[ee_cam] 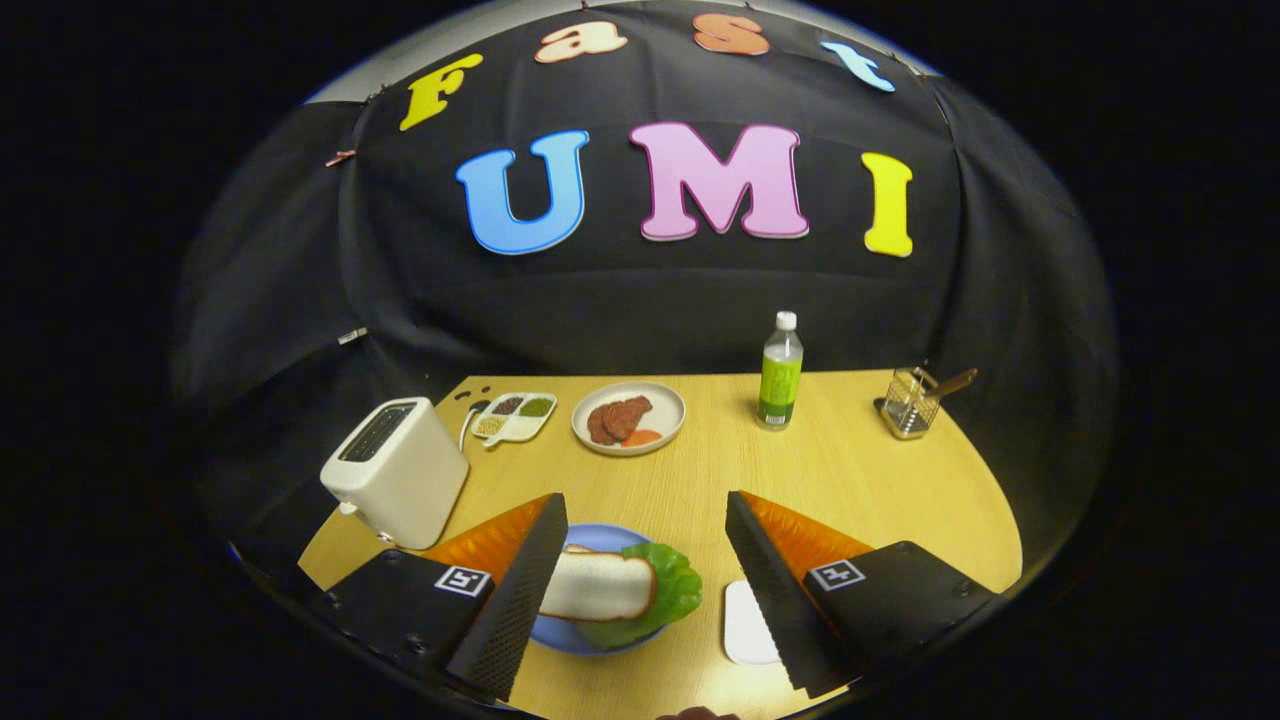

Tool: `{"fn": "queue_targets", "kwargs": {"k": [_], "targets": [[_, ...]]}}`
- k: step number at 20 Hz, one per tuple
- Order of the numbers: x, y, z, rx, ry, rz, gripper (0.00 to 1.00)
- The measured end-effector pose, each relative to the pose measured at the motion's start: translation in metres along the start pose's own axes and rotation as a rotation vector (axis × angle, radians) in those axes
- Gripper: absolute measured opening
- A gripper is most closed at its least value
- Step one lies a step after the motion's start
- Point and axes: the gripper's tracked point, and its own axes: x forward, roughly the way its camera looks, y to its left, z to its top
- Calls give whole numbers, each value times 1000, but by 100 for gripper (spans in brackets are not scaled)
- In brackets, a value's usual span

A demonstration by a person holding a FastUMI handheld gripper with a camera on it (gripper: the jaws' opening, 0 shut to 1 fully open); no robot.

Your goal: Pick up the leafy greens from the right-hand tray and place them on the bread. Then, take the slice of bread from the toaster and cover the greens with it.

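On a blue plate [600,637] between my fingers lies a slice of bread [600,586] on top of leafy greens [672,585], whose green edge sticks out past the slice toward my right finger. My gripper [646,520] is open above the plate, with nothing held between its fingers. The left finger [520,595] overlaps the plate's left side. A white toaster [396,470] stands on the table beyond my left finger; I see no bread rising out of its dark slots.
A white tray [748,625] lies partly under my right finger. Farther back on the wooden table [850,480] are a divided dish of seeds [514,414], a plate of meat slices [628,418], a green bottle [780,372] and a wire holder [912,402].
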Motion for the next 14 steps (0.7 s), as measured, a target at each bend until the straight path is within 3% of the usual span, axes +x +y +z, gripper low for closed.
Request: {"fn": "queue_targets", "kwargs": {"k": [6, 9, 14], "targets": [[-43, 6, 55, -12, -139, 33, 99], [-54, -15, 55, -44, -164, -8, 99], [-64, -32, 50, -13, -156, -6, 99]]}}
